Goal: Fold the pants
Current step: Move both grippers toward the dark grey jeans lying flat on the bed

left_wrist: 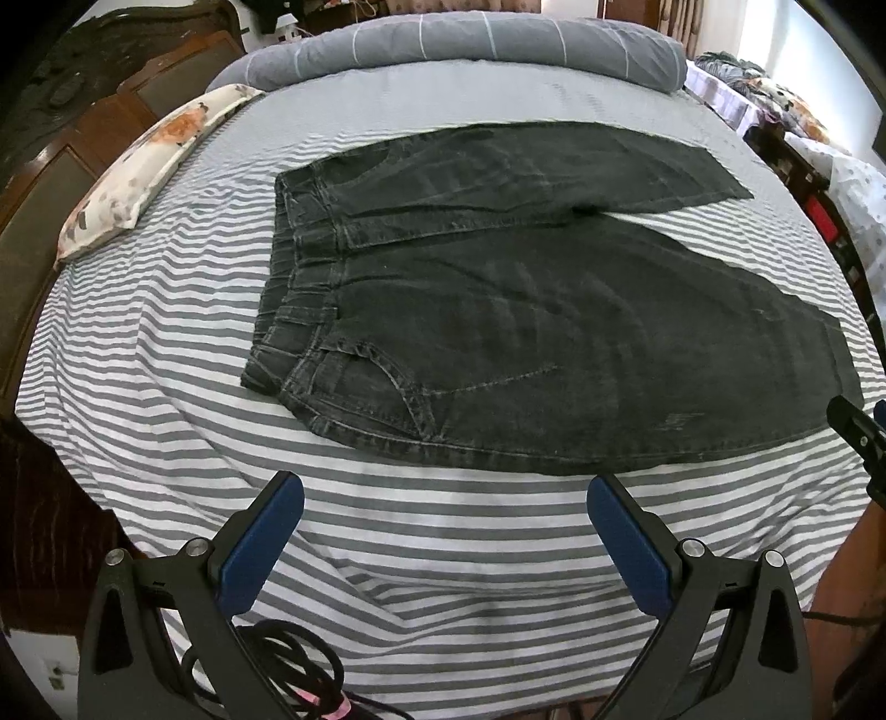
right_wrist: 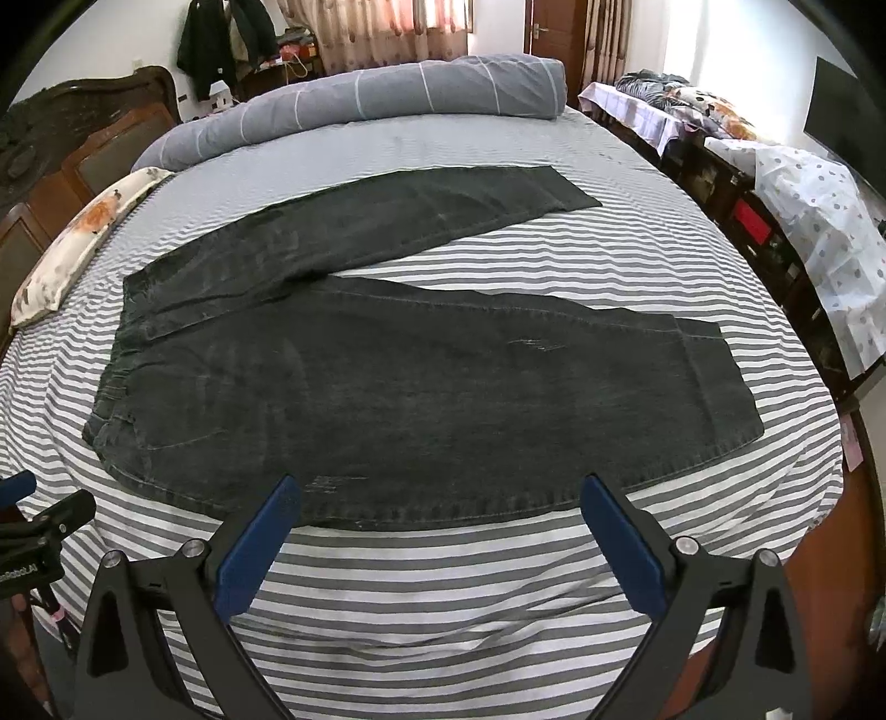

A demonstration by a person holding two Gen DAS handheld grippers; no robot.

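My left gripper [left_wrist: 446,498] and right gripper [right_wrist: 440,498] both hang spread wide, holding nothing, over bare striped sheet [left_wrist: 443,554] at the bed's near edge. The black pants [right_wrist: 387,387] lie flat just beyond — legs splayed apart, waistband left, toward the floral pillow [left_wrist: 144,166].

Home bedroom, striped bed [left_wrist: 387,554], pillow [left_wrist: 144,166], curtains [right_wrist: 376,33]
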